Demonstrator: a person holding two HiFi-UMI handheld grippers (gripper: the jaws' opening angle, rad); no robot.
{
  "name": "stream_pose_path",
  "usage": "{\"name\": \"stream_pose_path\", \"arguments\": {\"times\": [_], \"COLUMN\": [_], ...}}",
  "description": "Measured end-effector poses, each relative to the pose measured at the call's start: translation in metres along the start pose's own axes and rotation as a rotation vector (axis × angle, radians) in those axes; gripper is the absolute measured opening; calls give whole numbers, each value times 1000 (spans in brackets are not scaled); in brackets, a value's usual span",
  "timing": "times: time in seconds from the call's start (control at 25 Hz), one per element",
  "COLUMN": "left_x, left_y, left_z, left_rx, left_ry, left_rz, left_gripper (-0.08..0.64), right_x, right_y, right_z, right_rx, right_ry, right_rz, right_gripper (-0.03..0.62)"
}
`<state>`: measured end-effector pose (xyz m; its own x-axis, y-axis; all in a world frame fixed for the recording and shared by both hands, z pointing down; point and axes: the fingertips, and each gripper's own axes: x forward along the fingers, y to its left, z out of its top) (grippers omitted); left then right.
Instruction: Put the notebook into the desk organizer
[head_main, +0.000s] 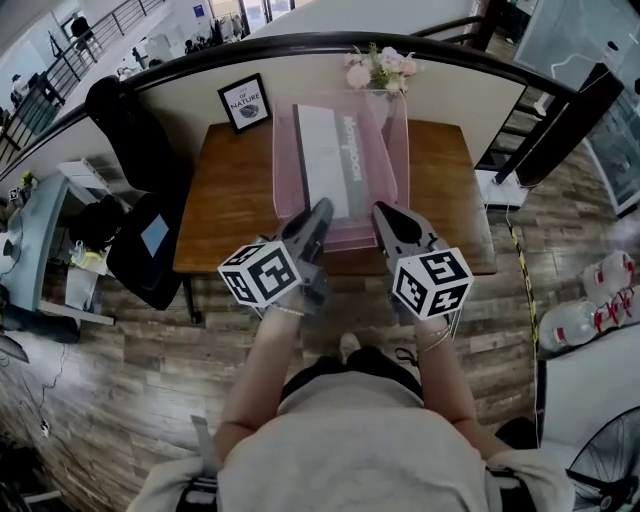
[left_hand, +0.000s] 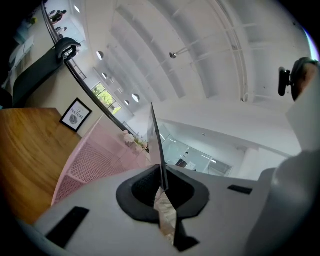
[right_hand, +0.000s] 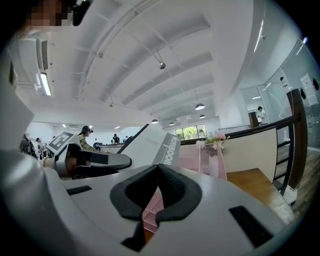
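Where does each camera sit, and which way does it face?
Head view: on the person's head, looking steeply down at the wooden table; forearms, both grippers show.
Left gripper view: on the left gripper, looking along its jaws, shut on the notebook.
Right gripper view: on the right gripper, shut jaws facing the pink desk organizer.
All show organizer and notebook.

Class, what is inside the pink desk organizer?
A white-and-grey notebook sits inside the pink desk organizer, its near end in the left hand-held gripper. The organizer's floor beneath it is covered.
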<state>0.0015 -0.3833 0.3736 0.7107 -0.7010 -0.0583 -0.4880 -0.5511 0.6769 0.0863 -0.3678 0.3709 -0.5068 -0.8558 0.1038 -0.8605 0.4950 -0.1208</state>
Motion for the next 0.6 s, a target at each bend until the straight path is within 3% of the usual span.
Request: {"name": "stream_pose_path", "arguments": {"times": [0.44,0.6], "left_x": [24,28], "left_y": [10,16], "left_z": [-5,-5], "left_rx": [-33,-6], "left_ry": [20,37], "left_rz": [34,64], "left_gripper": [14,14], "right_x": [16,20], "right_y": [-12,-14], "right_z": [6,5], "right_rx": [-21,-21], "right_ry": [-2,0], "right_rz": [49,60], "right_gripper": [11,11]}}
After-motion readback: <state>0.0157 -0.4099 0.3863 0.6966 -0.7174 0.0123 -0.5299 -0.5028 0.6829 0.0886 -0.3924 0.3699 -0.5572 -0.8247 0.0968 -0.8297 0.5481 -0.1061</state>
